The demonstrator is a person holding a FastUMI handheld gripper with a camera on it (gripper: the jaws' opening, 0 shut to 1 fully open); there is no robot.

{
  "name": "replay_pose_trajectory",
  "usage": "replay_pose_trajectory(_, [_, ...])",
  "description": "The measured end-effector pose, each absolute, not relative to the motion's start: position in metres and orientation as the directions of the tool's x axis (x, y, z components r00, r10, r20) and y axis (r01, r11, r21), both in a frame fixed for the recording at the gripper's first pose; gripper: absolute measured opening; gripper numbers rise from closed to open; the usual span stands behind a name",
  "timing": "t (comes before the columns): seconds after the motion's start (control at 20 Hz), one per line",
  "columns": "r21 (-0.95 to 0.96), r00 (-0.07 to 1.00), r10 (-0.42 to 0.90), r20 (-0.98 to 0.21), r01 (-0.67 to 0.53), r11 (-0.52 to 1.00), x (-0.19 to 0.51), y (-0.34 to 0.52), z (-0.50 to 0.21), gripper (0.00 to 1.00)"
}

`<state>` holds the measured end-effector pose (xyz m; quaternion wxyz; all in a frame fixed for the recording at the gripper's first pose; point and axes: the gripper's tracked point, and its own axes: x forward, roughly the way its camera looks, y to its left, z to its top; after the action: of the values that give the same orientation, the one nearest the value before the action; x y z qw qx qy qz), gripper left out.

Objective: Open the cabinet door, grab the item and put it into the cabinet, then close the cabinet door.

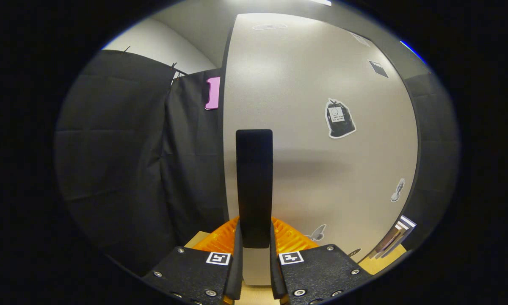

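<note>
The gripper (254,250) is clamped on the handle (254,186) of the cabinet door (321,127), so door-opening seems underway, needing a steady outward pull.

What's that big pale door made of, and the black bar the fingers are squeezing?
The door looks like smooth board with a matte, laminate-like coating: it is flat, evenly pale, and takes a soft glow from the light with no wood grain. Stickers lie flat on it. The black handle, held between the gripper fingers, looks like matte plastic or painted metal: dull, no shine. Which one, I cannot tell.
</note>
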<state>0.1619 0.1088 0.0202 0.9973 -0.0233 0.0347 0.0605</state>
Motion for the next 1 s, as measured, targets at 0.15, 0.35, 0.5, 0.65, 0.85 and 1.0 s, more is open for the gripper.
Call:
replay_pose_trajectory(0.15, [-0.053,0.984,0.157,-0.079,-0.162,0.985,0.143,0.107,0.022,0.27])
replay_pose_trajectory(0.35, [-0.049,0.972,0.219,-0.089,-0.223,0.974,0.127,0.102,0.022,0.27])
replay_pose_trajectory(0.5, [-0.047,0.951,0.289,-0.112,-0.295,0.954,0.119,0.099,0.023,0.28])
replay_pose_trajectory(0.65, [-0.041,0.924,0.363,-0.122,-0.370,0.928,0.115,0.092,0.022,0.27])
replay_pose_trajectory(0.85, [-0.020,0.889,0.439,-0.129,-0.445,0.895,0.111,0.082,0.021,0.27])
replay_pose_trajectory(1.0, [-0.022,0.870,0.477,-0.128,-0.483,0.875,0.106,0.074,0.021,0.27])
